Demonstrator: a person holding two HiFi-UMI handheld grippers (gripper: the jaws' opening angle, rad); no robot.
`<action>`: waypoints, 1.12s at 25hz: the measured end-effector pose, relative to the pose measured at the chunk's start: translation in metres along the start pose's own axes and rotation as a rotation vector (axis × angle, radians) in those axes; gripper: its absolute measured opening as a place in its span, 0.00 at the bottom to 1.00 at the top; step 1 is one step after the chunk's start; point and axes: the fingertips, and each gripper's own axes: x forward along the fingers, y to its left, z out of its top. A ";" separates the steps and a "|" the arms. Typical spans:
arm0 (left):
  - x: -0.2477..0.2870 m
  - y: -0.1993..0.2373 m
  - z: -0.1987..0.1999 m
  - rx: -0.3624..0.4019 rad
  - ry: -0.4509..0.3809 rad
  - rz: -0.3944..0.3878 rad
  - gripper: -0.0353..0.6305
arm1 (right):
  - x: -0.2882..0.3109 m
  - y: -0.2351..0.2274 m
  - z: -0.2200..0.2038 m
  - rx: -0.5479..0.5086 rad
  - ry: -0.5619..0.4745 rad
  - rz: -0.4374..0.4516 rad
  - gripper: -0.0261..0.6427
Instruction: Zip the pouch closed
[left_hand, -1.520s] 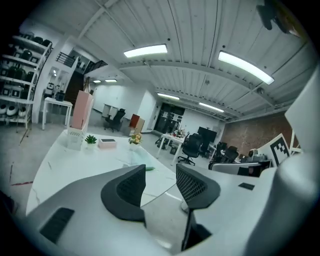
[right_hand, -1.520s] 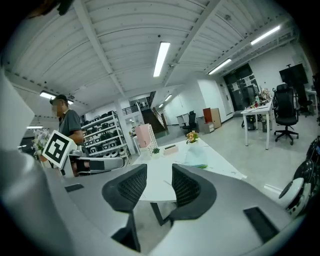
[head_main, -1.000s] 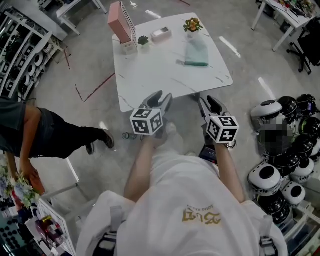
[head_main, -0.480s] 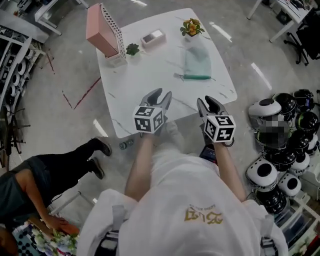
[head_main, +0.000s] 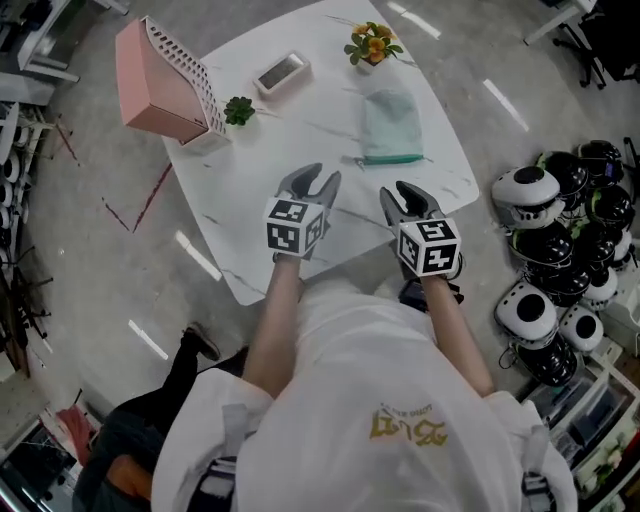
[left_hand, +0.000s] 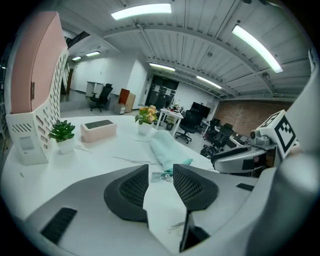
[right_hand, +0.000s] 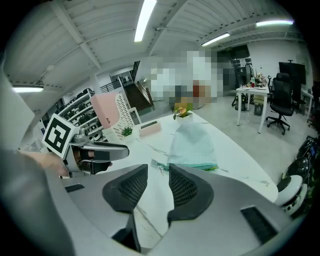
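A mint-green pouch (head_main: 390, 125) lies flat on the white marble table (head_main: 250, 240), its zipper edge toward me. Its zipper pull (right_hand: 159, 168) sticks out at the left end. Both grippers hover over the table's near part, short of the pouch. My left gripper (head_main: 313, 182) is open with its jaws closing, and only bare table shows between them. In the left gripper view the pouch (left_hand: 167, 151) lies ahead of the left gripper (left_hand: 161, 173). My right gripper (head_main: 404, 197) is open and empty. In its own view the right gripper (right_hand: 159, 172) points at the pouch (right_hand: 192, 146).
A pink file holder (head_main: 160, 80), a small potted plant (head_main: 238, 110), a pink box (head_main: 280, 72) and a flower pot (head_main: 370, 45) stand along the table's far side. Several helmets (head_main: 560, 240) lie on the floor at the right. A person (head_main: 150, 440) crouches at the lower left.
Both grippers have moved forward and down from the table's near edge to over the tabletop, closer to the pouch. The person on the left has shifted toward the bottom of the view.
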 end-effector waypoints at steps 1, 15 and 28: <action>0.003 0.002 0.000 0.006 0.007 -0.008 0.31 | 0.003 0.001 0.000 0.000 0.005 -0.002 0.25; 0.026 0.002 -0.010 0.075 0.097 -0.058 0.31 | 0.021 -0.010 -0.001 0.049 0.038 0.015 0.24; 0.056 0.002 -0.023 0.194 0.194 -0.075 0.31 | 0.045 -0.015 -0.022 0.015 0.118 0.064 0.22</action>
